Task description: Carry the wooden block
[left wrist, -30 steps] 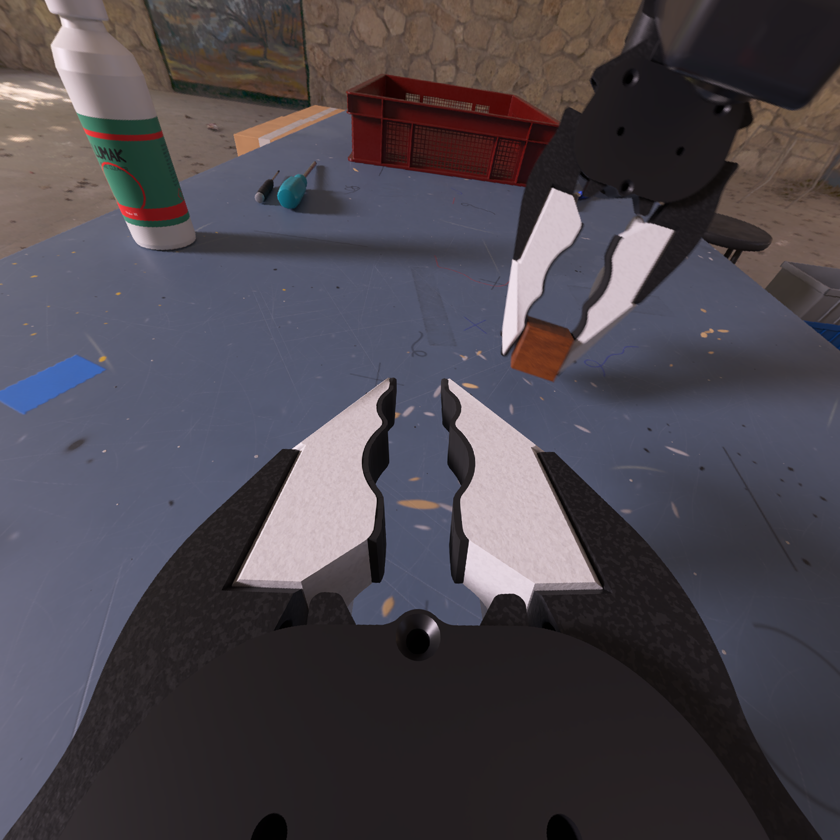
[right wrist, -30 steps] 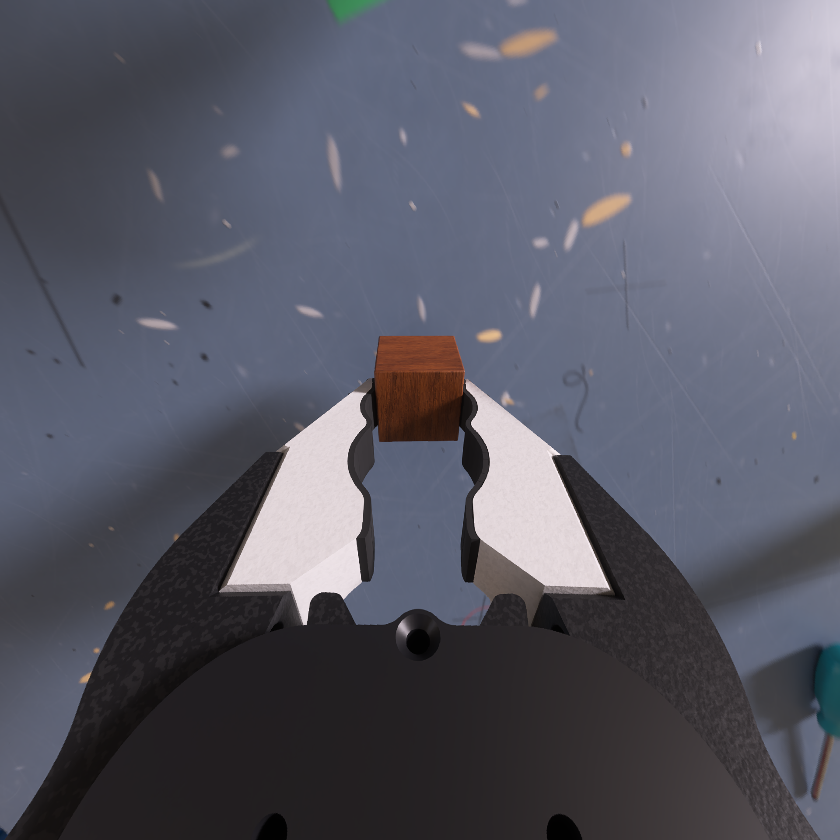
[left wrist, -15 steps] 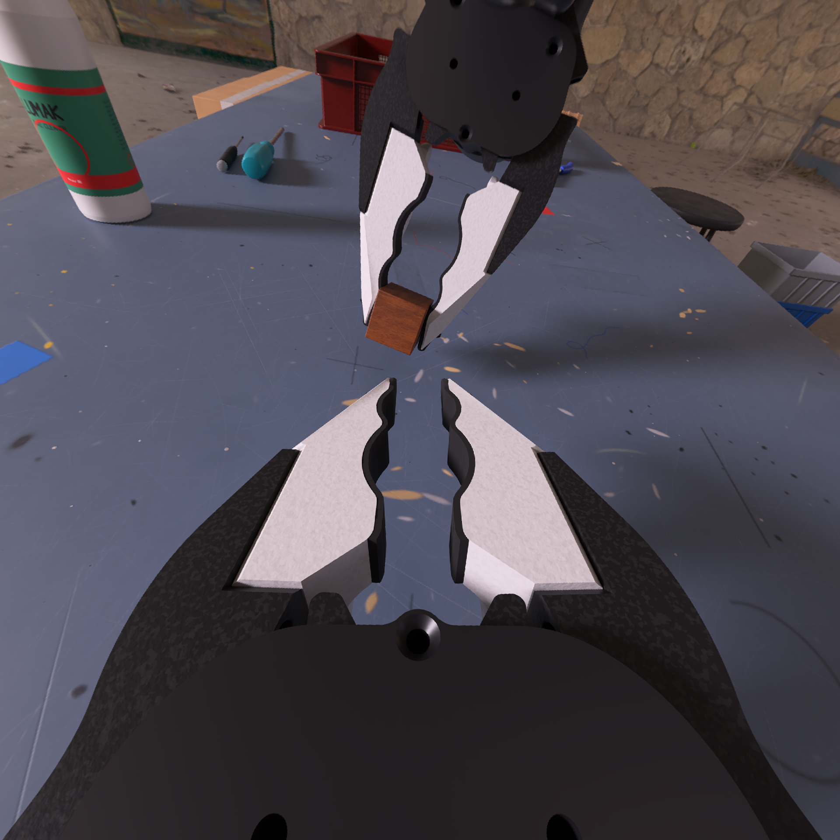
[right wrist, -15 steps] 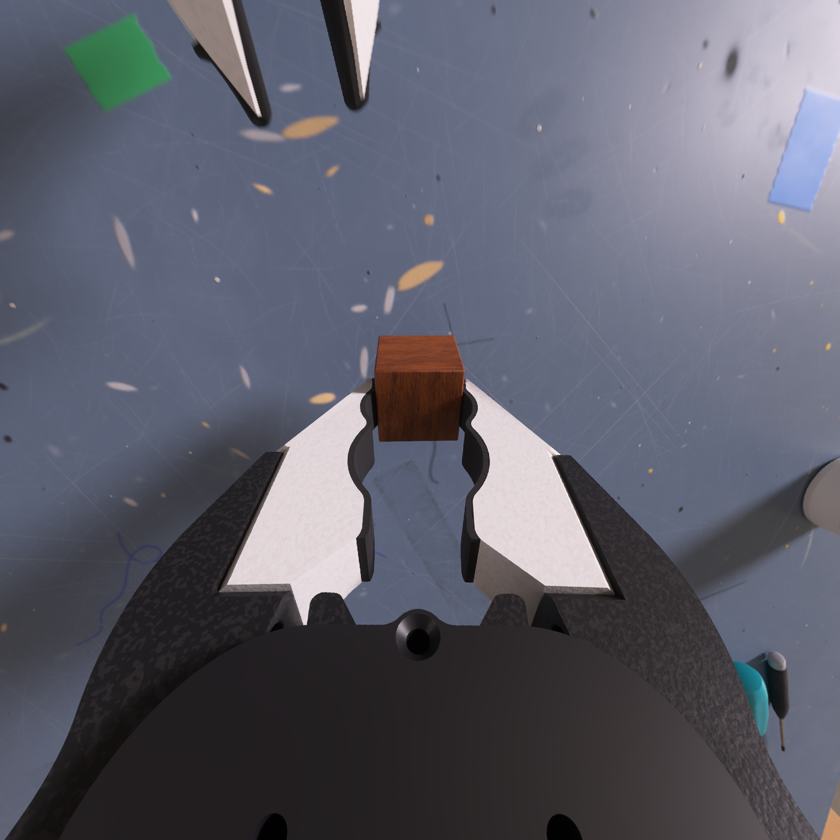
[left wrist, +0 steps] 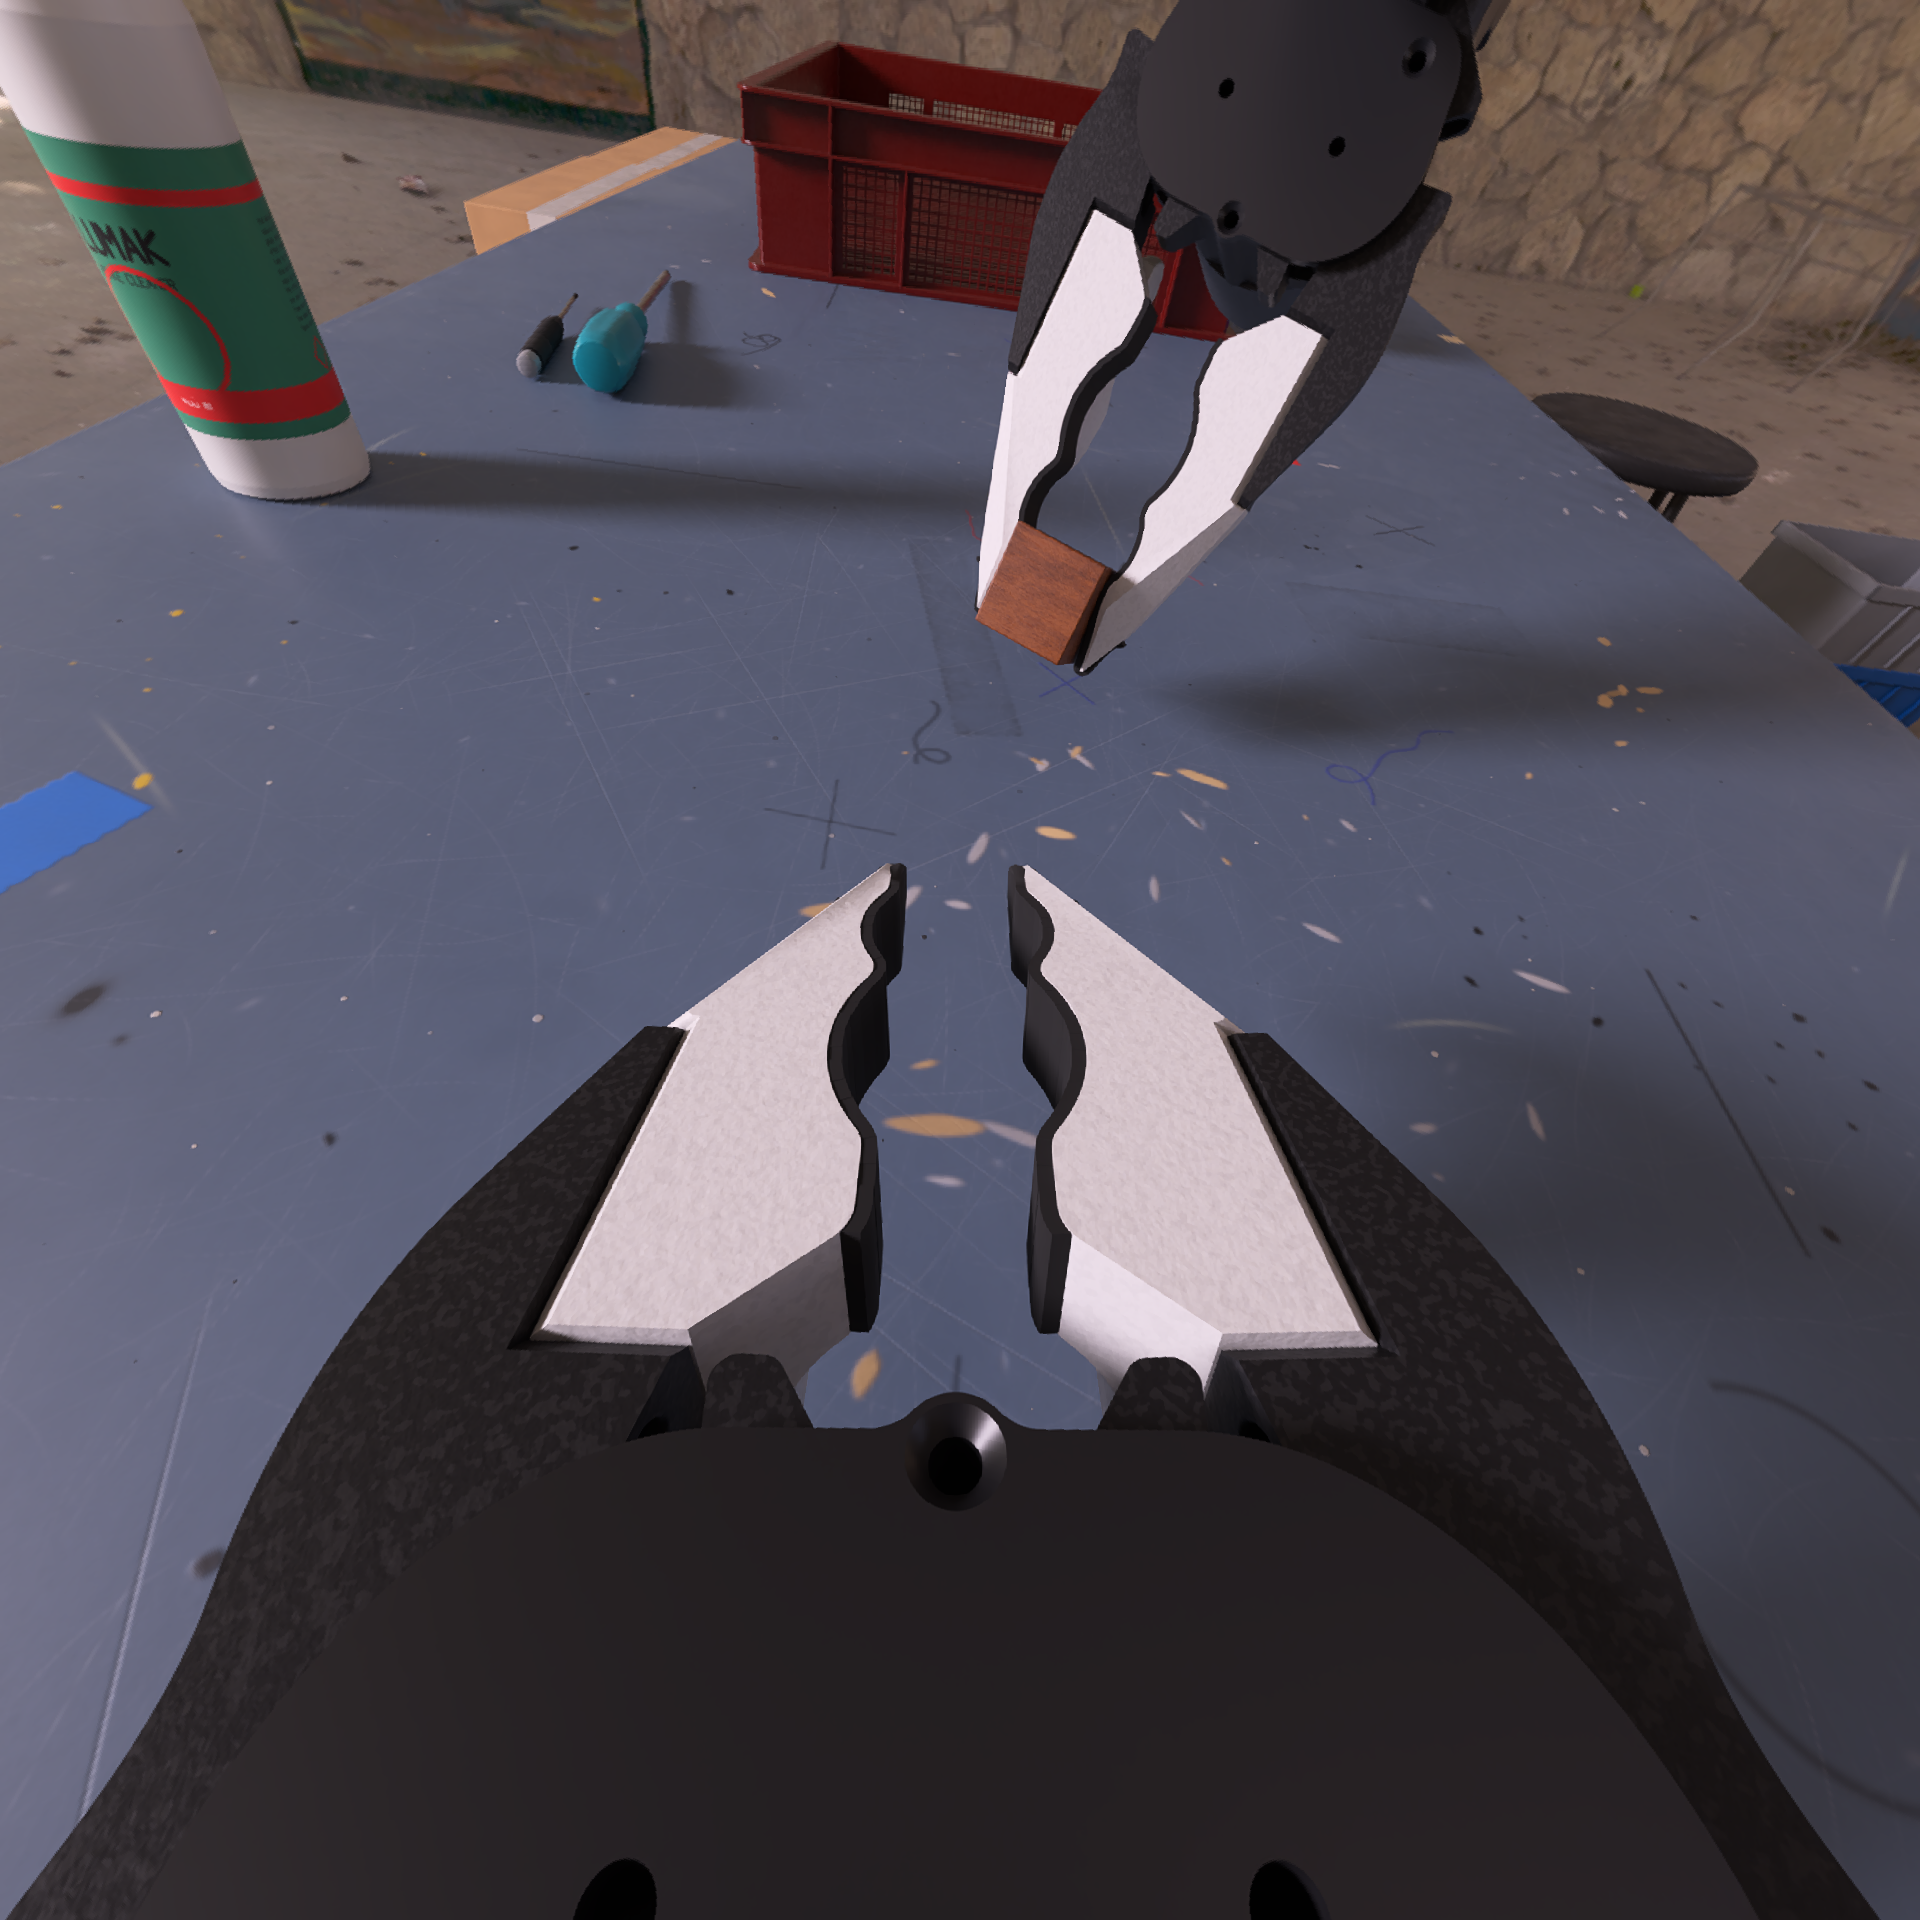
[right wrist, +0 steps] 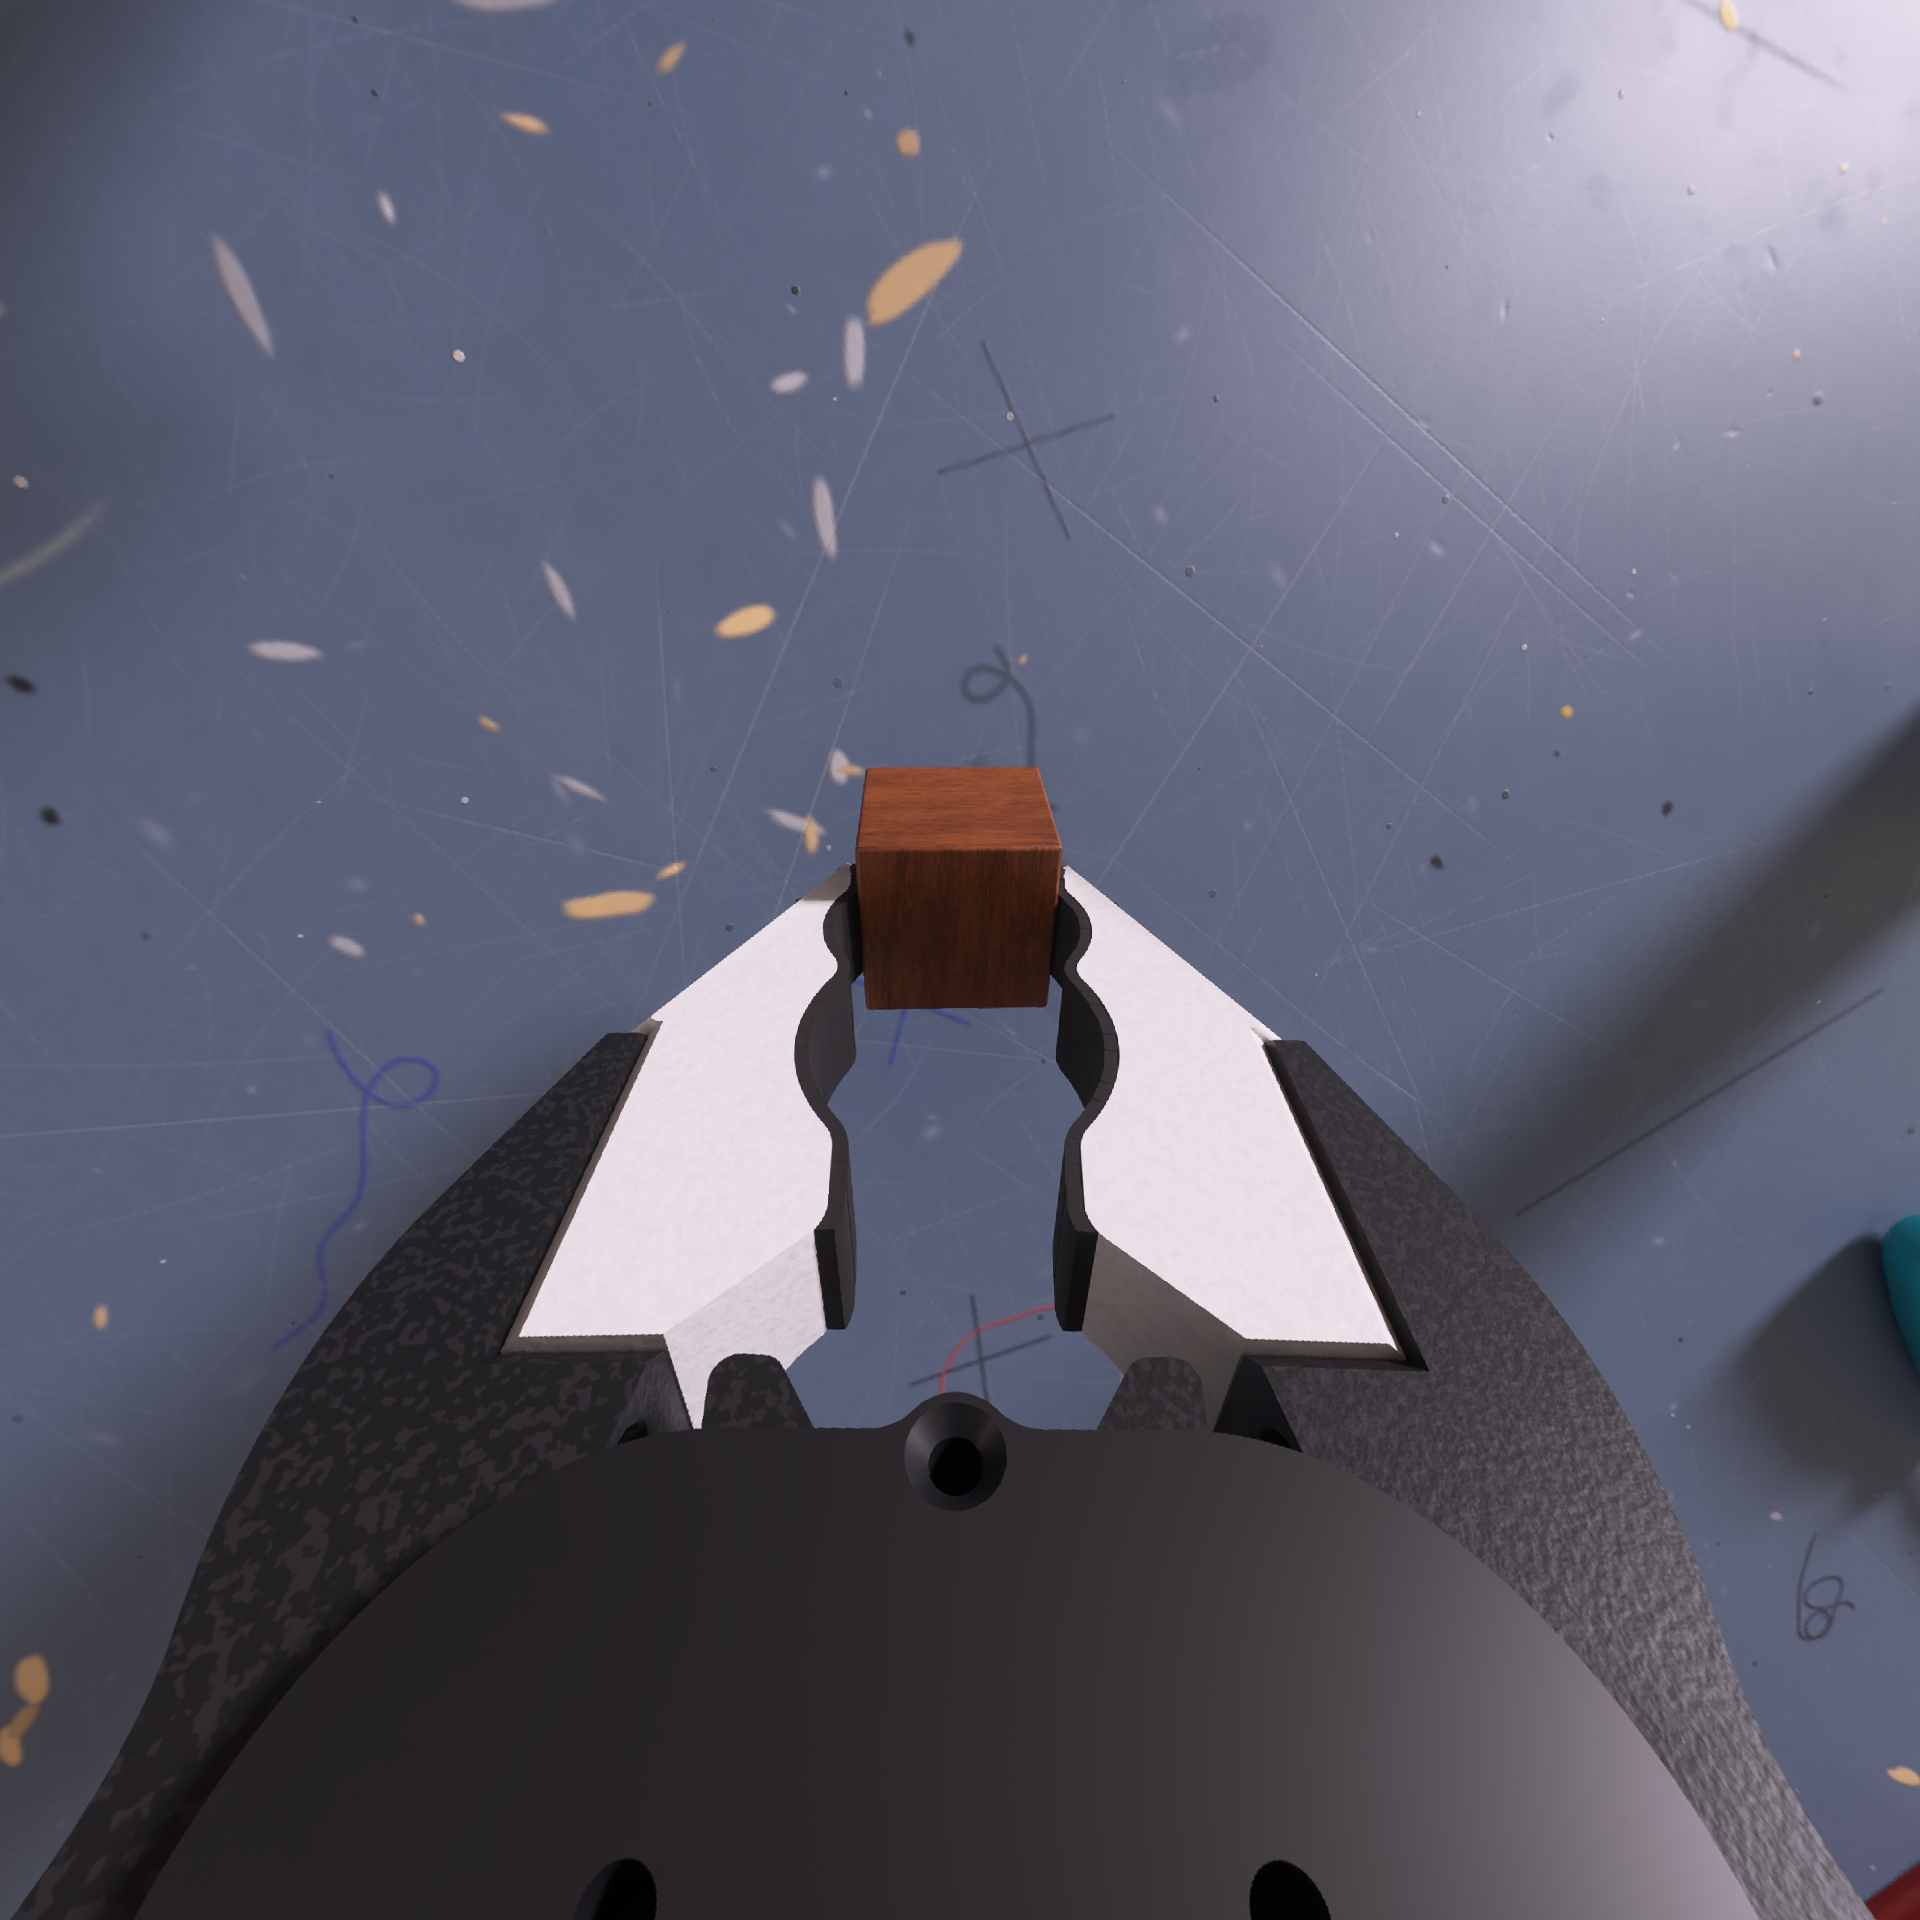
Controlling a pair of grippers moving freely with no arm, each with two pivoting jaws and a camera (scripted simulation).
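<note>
A small brown wooden block (right wrist: 956, 888) is clamped between the white fingertips of my right gripper (right wrist: 956, 883), held above the blue-grey table (right wrist: 1351, 520). In the left wrist view the right gripper (left wrist: 1039, 636) hangs tips-down ahead and slightly right, with the block (left wrist: 1042, 592) clear of the table (left wrist: 520, 675). My left gripper (left wrist: 958, 878) is low over the table, its fingers a narrow gap apart with nothing between them. It stays well short of the block.
A white bottle with a green label (left wrist: 197, 312) stands far left. A teal-handled screwdriver (left wrist: 613, 343) and a small black tool (left wrist: 542, 345) lie beyond it. A red crate (left wrist: 914, 197) is at the far end, with a dark stool (left wrist: 1642, 457) off the table's right edge and blue tape (left wrist: 57, 826) at the left.
The right gripper, still holding the block, swung in close over my left gripper, then moved back away and to the right. The left gripper's finger gap is unchanged.
</note>
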